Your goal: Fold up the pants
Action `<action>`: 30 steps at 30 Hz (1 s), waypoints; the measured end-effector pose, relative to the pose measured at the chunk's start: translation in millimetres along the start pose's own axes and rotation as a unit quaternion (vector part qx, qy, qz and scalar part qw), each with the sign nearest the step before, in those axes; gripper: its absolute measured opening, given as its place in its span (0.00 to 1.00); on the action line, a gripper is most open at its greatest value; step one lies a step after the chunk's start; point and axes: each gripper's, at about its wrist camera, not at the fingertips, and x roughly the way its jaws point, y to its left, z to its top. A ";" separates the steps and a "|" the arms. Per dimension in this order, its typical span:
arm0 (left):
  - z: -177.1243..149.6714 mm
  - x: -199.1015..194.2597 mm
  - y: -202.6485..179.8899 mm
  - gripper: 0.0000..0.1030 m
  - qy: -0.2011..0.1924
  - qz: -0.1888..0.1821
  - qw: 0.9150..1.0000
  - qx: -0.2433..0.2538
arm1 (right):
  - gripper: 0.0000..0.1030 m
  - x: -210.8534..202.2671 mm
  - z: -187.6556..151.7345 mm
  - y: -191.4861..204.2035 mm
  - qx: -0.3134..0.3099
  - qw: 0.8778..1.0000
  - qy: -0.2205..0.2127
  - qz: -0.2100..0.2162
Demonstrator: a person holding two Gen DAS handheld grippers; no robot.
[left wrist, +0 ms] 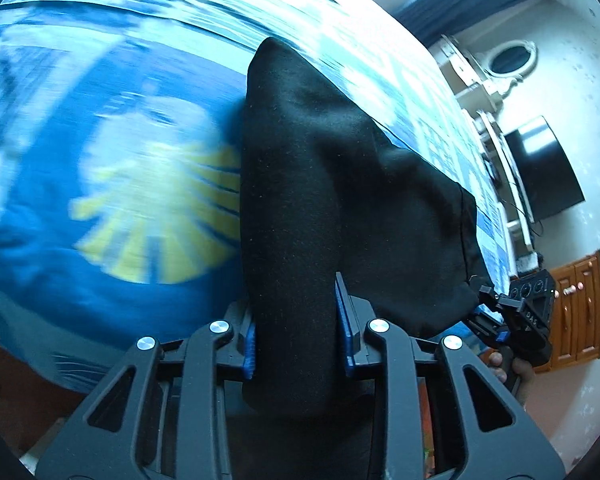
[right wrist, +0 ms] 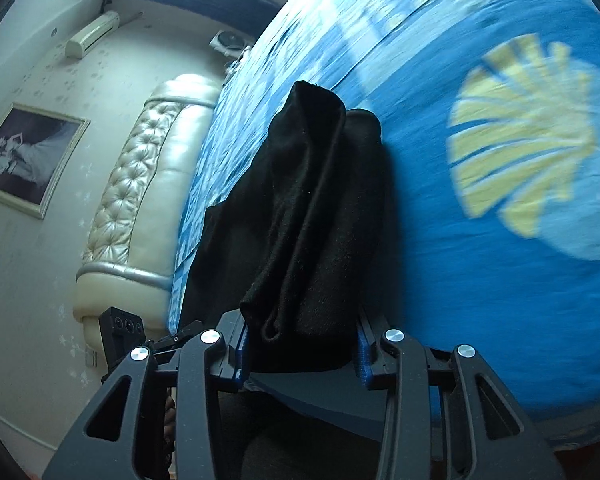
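The black pants (left wrist: 332, 200) hang bunched above a blue bed. My left gripper (left wrist: 300, 344) is shut on a thick fold of the pants, with cloth filling the space between its blue pads (left wrist: 346, 320). My right gripper (right wrist: 300, 344) is shut on another bunch of the same pants (right wrist: 312, 216). In the left wrist view the right gripper (left wrist: 516, 320) shows at the right, at the far corner of the cloth. In the right wrist view the left gripper (right wrist: 140, 336) shows at the lower left. The cloth is lifted and stretched between both grippers.
The bed has a blue sheet (left wrist: 100, 160) with a yellow shell print (right wrist: 528, 140). A cream padded headboard (right wrist: 140, 184) stands at one end. A wooden cabinet (left wrist: 576, 312), a dark screen (left wrist: 544, 168) and a framed picture (right wrist: 28, 160) line the walls.
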 end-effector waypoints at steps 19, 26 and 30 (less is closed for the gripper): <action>-2.1 -9.3 37.5 0.34 -0.006 0.008 1.000 0.005 | 0.39 25.8 -21.6 -1.9 0.004 0.999 0.030 -0.009; -1.0 -6.9 33.0 0.35 -0.006 0.009 1.000 0.005 | 0.39 28.9 -20.7 -0.5 0.004 1.000 0.029 -0.008; -0.9 -6.7 32.5 0.36 -0.006 0.010 1.000 0.004 | 0.39 28.0 -21.1 -2.9 0.004 1.000 0.029 -0.007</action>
